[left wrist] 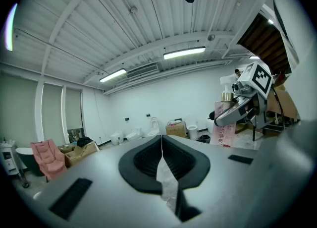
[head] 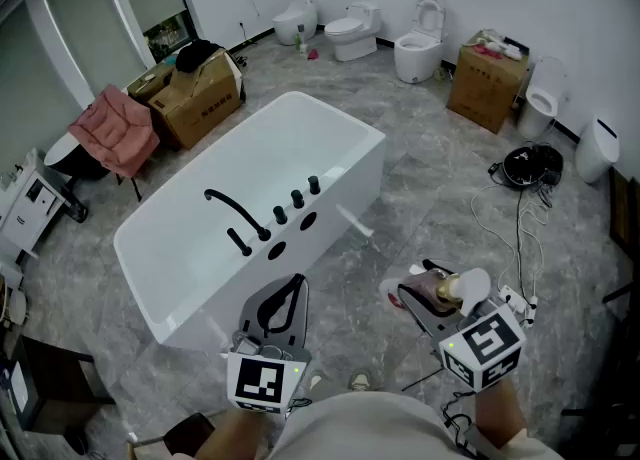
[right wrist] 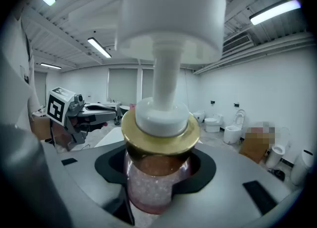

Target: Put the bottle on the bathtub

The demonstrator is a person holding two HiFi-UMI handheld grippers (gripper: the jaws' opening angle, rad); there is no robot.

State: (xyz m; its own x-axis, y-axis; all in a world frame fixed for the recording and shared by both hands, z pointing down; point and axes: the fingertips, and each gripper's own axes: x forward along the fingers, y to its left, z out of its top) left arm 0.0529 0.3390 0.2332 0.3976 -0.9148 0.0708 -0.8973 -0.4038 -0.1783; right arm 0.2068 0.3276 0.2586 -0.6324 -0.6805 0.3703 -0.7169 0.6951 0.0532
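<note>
Pink bottle [right wrist: 153, 187] pinched in R claw [head: 420, 296], L claw [left wrist: 162, 145] pressed together, white bathtub [head: 340, 198] ahead

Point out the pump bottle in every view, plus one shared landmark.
Head view: pump bottle at lower right.
Left gripper view: pump bottle right of centre.
Right gripper view: pump bottle dead centre, between the jaws.
Shared landmark: open-lidded toilet by the far wall.
</note>
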